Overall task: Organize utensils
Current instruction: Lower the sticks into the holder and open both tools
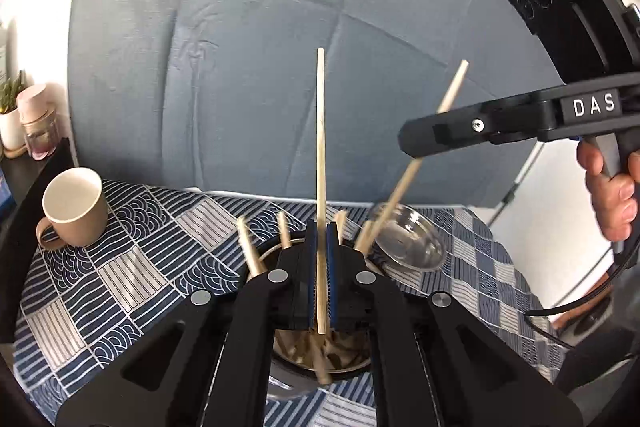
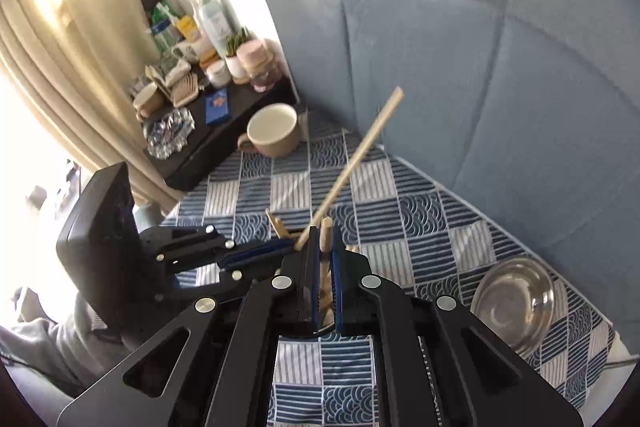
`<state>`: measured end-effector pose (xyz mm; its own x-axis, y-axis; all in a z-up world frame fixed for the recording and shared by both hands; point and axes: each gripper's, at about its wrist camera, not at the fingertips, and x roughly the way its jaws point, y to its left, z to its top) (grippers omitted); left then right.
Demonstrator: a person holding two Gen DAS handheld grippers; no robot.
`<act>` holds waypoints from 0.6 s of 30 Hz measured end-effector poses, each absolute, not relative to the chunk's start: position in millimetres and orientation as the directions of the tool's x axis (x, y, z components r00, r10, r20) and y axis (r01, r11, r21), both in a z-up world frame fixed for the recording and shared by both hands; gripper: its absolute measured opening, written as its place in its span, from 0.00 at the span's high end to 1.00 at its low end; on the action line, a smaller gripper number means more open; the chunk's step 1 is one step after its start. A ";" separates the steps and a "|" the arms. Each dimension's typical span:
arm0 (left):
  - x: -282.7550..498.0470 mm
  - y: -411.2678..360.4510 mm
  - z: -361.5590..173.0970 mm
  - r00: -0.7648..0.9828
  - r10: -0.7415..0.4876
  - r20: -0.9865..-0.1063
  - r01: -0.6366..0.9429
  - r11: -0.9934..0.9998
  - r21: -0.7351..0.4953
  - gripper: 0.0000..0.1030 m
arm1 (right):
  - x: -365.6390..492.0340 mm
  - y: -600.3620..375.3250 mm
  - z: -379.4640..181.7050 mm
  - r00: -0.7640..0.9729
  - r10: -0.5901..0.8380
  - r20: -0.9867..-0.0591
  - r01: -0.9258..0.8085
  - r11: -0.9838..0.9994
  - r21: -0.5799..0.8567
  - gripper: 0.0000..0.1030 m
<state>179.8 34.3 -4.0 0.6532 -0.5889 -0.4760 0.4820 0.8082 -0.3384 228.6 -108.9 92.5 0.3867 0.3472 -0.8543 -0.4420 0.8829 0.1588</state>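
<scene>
- A long wooden stick (image 1: 320, 163) is stood almost straight up between the blue pads of the left gripper (image 1: 320, 239), right above a metal pot (image 1: 320, 355) full of more sticks.
- The left gripper is closed tight on that stick, and the pads are pressed on both of its sides.
- A second stick (image 1: 416, 163) is held slanted by the right gripper (image 1: 412, 143), which is seen from the side above a shiny bowl (image 1: 408, 239).
- In the right wrist view, the right gripper (image 2: 327, 247) is nearly closed, and the slanted stick (image 2: 352, 163) is gripped at its low end.
- The pot is mostly hidden under the black gripper arms, so its sticks cannot be counted.
- A beige mug (image 1: 76, 207) is set on the checked cloth (image 1: 132, 267), well apart from the pot.
</scene>
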 end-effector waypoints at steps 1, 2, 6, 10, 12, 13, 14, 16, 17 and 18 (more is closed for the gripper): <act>179.4 33.8 -9.3 0.651 -0.590 -0.477 0.481 0.807 -0.342 0.96 | 228.5 -109.2 88.1 0.377 0.345 -0.860 -0.440 0.884 0.162 0.95; 177.3 32.0 -16.0 0.659 -0.581 -0.478 0.479 0.814 -0.330 0.95 | 228.3 -109.7 84.0 0.369 0.341 -0.865 -0.437 0.885 0.163 0.95; 166.7 23.8 -28.5 0.671 -0.562 -0.484 0.495 0.825 -0.273 0.95 | 226.5 -110.4 71.3 0.341 0.327 -0.881 -0.428 0.888 0.165 0.95; 166.2 25.7 -26.3 0.669 -0.557 -0.491 0.496 0.828 -0.263 0.95 | 226.1 -109.8 63.3 0.324 0.320 -0.890 -0.424 0.890 0.165 0.95; 163.0 27.7 -26.0 0.670 -0.564 -0.483 0.498 0.824 -0.271 0.95 | 225.8 -110.2 60.9 0.320 0.318 -0.892 -0.421 0.891 0.167 0.95; 162.6 29.1 -26.1 0.666 -0.570 -0.481 0.498 0.820 -0.282 0.95 | 226.1 -110.4 59.6 0.317 0.317 -0.894 -0.420 0.892 0.168 0.95; 161.7 29.7 -26.0 0.666 -0.568 -0.483 0.494 0.821 -0.285 0.95 | 225.8 -110.6 58.0 0.314 0.317 -0.895 -0.418 0.893 0.169 0.95; 160.2 28.1 -24.8 0.668 -0.556 -0.495 0.496 0.828 -0.260 0.95 | 226.4 -110.9 56.8 0.310 0.317 -0.896 -0.416 0.893 0.172 0.95; 159.5 27.3 -23.8 0.662 -0.555 -0.503 0.501 0.827 -0.254 0.95 | 225.9 -110.7 56.3 0.309 0.317 -0.897 -0.417 0.893 0.171 0.95; 159.6 27.0 -23.6 0.654 -0.560 -0.508 0.504 0.824 -0.259 0.95 | 225.6 -110.5 56.4 0.309 0.316 -0.897 -0.417 0.893 0.171 0.95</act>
<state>159.6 27.0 -23.6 0.6539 -0.5603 -0.5085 0.5045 0.8237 -0.2589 225.6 -110.5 56.4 0.3088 0.3160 -0.8971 -0.4169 0.8927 0.1709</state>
